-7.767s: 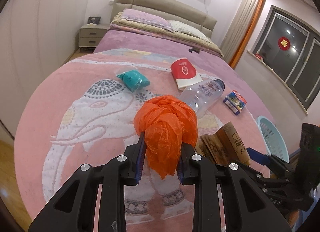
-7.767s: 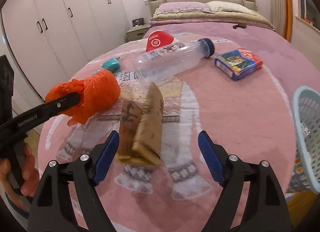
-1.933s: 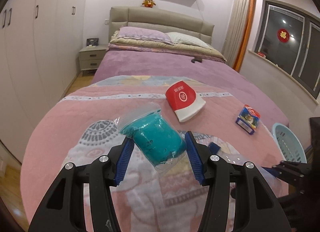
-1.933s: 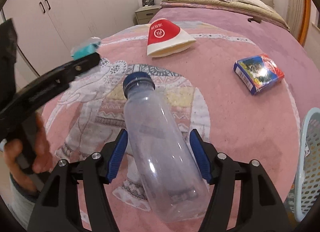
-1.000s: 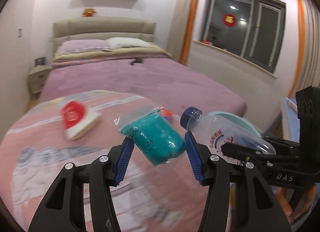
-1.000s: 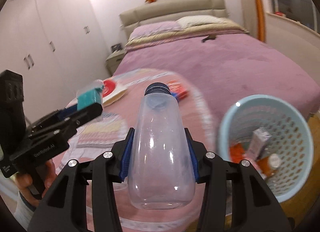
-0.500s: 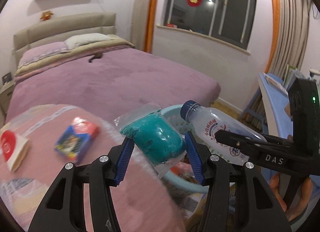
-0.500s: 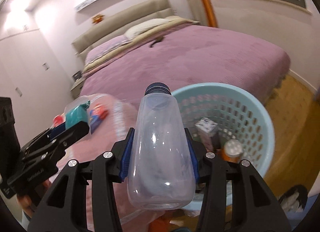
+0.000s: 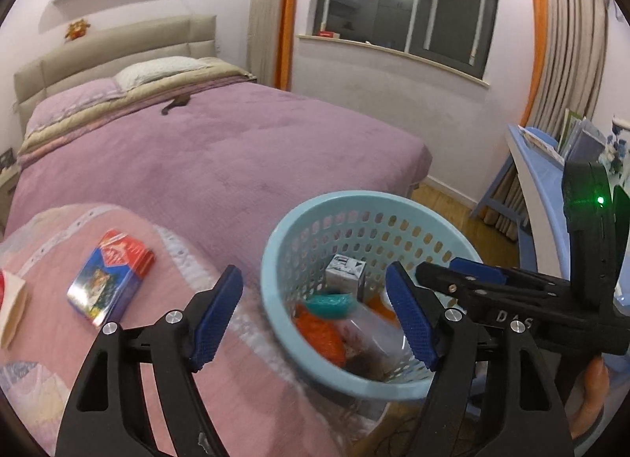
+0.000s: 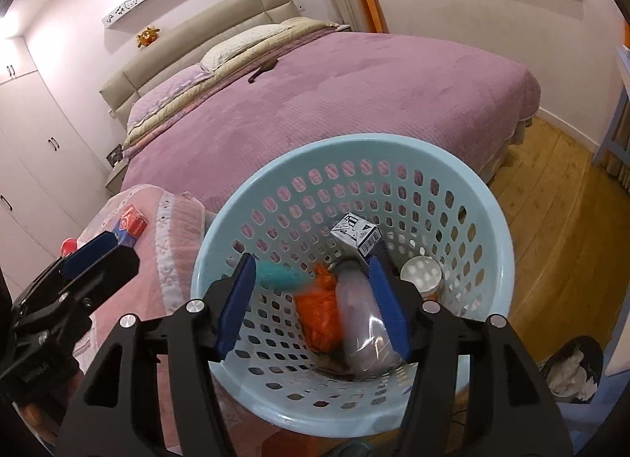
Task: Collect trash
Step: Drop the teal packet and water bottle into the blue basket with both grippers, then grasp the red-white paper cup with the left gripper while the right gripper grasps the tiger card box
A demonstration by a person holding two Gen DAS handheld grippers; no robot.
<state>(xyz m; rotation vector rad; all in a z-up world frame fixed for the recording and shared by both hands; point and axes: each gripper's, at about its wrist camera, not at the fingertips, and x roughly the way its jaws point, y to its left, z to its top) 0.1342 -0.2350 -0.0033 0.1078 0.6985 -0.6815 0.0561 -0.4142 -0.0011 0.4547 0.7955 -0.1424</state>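
Observation:
A light blue perforated basket (image 9: 275,244) (image 10: 354,142) stands beside the bed's foot. My left gripper (image 9: 315,315) hovers over its near rim, jaws opening, nothing between the pads. The teal packet (image 9: 328,305) (image 10: 281,277) lies inside next to the orange bag (image 9: 319,335) (image 10: 319,311). My right gripper (image 10: 311,299) hangs above the basket, jaws opening and empty. The clear bottle (image 10: 362,323) (image 9: 370,329) is blurred down inside the basket, below the right pad. Each gripper shows in the other's view: the right gripper (image 9: 453,272), the left gripper (image 10: 102,252).
A blue and red box (image 9: 110,279) (image 10: 132,224) lies on the pink blanket (image 9: 47,339). The basket also holds a white carton (image 10: 356,234) and a lidded cup (image 10: 421,274). A blue desk (image 9: 539,189) stands right, wooden floor (image 10: 551,220) beyond, a dark bin (image 10: 571,374) nearby.
Both grippers swung from the blanket to over the basket. Their jaws opened; the teal packet left the left one and the bottle left the right one, both now inside the basket.

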